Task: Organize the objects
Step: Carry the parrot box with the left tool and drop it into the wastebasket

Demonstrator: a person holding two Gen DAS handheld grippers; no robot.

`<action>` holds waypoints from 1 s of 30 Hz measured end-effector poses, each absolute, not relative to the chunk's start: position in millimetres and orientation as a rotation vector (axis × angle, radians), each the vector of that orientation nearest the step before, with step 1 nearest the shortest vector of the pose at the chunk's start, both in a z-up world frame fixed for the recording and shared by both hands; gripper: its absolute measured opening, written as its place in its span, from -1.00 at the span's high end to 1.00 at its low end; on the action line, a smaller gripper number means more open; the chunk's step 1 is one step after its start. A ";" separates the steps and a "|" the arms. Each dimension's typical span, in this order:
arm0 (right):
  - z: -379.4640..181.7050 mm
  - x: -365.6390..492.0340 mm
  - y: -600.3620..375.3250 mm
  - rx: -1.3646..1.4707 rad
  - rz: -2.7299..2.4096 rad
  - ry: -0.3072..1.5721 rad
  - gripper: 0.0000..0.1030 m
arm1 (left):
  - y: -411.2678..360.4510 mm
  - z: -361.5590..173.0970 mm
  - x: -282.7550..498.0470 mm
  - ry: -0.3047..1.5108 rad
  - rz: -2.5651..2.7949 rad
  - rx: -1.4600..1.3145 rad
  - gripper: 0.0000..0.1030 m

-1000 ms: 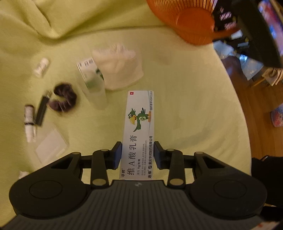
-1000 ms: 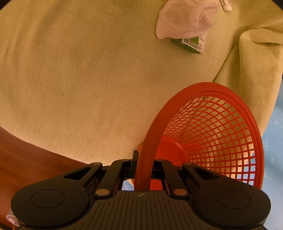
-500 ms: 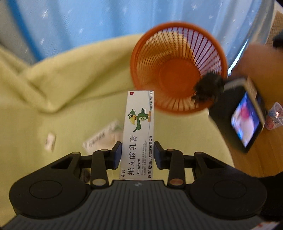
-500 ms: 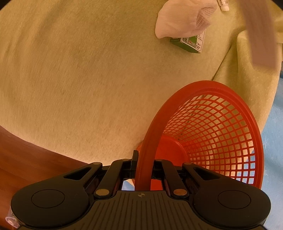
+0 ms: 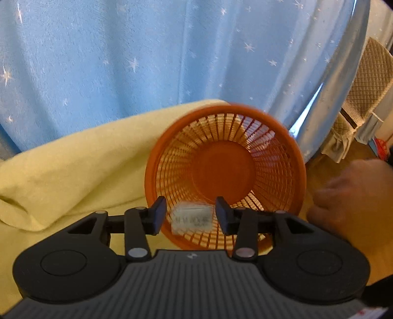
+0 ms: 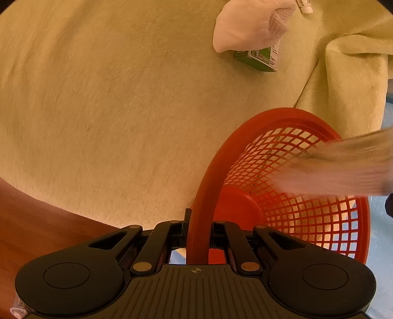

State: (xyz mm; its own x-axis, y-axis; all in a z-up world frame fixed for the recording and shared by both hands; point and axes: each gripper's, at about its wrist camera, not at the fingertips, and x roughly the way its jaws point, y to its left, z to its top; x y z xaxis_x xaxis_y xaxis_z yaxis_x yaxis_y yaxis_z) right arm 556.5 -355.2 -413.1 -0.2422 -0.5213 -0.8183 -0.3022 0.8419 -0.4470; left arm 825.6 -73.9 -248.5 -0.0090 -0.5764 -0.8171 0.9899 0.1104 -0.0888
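An orange mesh basket point(image 5: 226, 171) lies tilted on the yellow blanket point(image 5: 73, 166), its mouth facing my left gripper point(image 5: 191, 208). That gripper is open, and the white medicine box point(image 5: 191, 218), blurred, sits free between its fingers against the basket's lower wall. In the right wrist view the same box is a pale motion streak point(image 6: 331, 169) inside the basket point(image 6: 307, 208). My right gripper point(image 6: 199, 228) is shut on the basket's thick red rim point(image 6: 208, 184). A person's hand point(image 5: 351, 196) shows at the right of the basket.
A white mesh cloth point(image 6: 250, 22) lies over a green box point(image 6: 260, 57) on the blanket, with a small tube point(image 6: 304, 3) beyond. A blue starred fabric point(image 5: 147, 61) hangs behind the basket. Wooden floor point(image 6: 24, 220) borders the blanket.
My left gripper swung up to the basket's mouth and opened, letting the medicine box go into the basket. The right gripper kept its hold on the rim.
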 end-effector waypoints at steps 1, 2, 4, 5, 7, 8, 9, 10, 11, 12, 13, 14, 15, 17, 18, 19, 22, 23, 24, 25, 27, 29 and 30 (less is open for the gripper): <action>-412.8 556.1 -355.3 -0.621 -0.235 1.845 0.96 | -73.8 -246.6 826.3 0.838 -1.375 0.630 0.27; -412.4 556.0 -355.5 -0.614 -0.235 1.845 0.96 | -71.9 -246.0 827.4 0.835 -1.374 0.625 0.27; -412.2 555.0 -354.5 -0.612 -0.235 1.842 0.96 | -67.3 -246.2 829.6 0.836 -1.351 0.636 0.27; -412.3 554.6 -353.6 -0.611 -0.235 1.841 0.96 | -63.0 -246.8 831.0 0.839 -1.335 0.644 0.27; -412.1 554.2 -352.3 -0.611 -0.236 1.838 0.96 | -53.6 -248.0 833.9 0.849 -1.305 0.648 0.27; -411.3 554.1 -351.9 -0.608 -0.241 1.831 0.96 | -46.9 -248.7 835.9 0.852 -1.290 0.647 0.27; -410.7 554.0 -351.7 -0.605 -0.245 1.828 0.96 | -40.5 -249.8 837.8 0.858 -1.274 0.645 0.27; -410.9 552.7 -351.6 -0.600 -0.244 1.828 0.96 | -35.0 -250.6 838.5 0.867 -1.260 0.643 0.27; -410.5 552.3 -353.0 -0.600 -0.243 1.829 0.96 | -28.6 -252.9 840.3 0.877 -1.242 0.641 0.27; -410.6 551.6 -352.6 -0.600 -0.241 1.829 0.96 | -21.5 -255.0 842.1 0.887 -1.223 0.638 0.27; -410.4 551.4 -351.9 -0.601 -0.241 1.829 0.96 | -13.9 -256.8 843.6 0.897 -1.207 0.634 0.27; -410.3 551.1 -351.3 -0.604 -0.239 1.830 0.96 | -8.1 -259.1 845.0 0.907 -1.192 0.631 0.27; -410.4 550.9 -351.4 -0.601 -0.241 1.830 0.96 | -1.8 -261.5 845.9 0.914 -1.176 0.626 0.27; -409.6 550.8 -351.4 -0.595 -0.247 1.830 0.96 | 11.5 -266.3 847.9 0.931 -1.145 0.620 0.27; -409.1 550.7 -351.9 -0.591 -0.249 1.830 0.96 | 18.2 -269.3 848.9 0.942 -1.131 0.616 0.27; -408.8 550.2 -351.9 -0.586 -0.250 1.831 0.96 | 24.6 -271.7 849.5 0.953 -1.119 0.613 0.26; -408.3 548.3 -350.2 -0.581 -0.254 1.836 0.96 | 41.2 -282.4 850.8 0.977 -1.076 0.621 0.19; -408.3 548.2 -350.4 -0.579 -0.254 1.837 0.96 | 46.1 -286.1 851.0 0.983 -1.064 0.625 0.18; -408.4 548.3 -349.5 -0.583 -0.254 1.836 0.96 | 50.6 -289.3 851.3 0.985 -1.051 0.627 0.16; -408.2 548.1 -349.0 -0.583 -0.255 1.836 0.96 | 54.7 -292.4 852.0 0.988 -1.041 0.629 0.11; -408.8 548.5 -350.2 -0.581 -0.255 1.838 0.96 | 61.0 -299.7 853.1 0.995 -1.022 0.633 0.06; -408.8 548.8 -349.5 -0.581 -0.255 1.839 0.96 | 66.5 -307.6 852.4 0.997 -1.018 0.655 0.02; -408.7 548.3 -349.6 -0.581 -0.255 1.838 0.96 | 68.5 -310.2 853.0 1.000 -1.016 0.663 0.01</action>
State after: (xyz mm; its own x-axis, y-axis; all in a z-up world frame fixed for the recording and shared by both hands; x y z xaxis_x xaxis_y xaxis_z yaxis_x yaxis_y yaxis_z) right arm 548.3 -349.6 -408.7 -0.2431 -0.5074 -0.8267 -0.2633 0.8548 -0.4472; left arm 853.0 68.5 -310.2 0.1766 -0.3778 -0.9089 0.9149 0.4036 0.0100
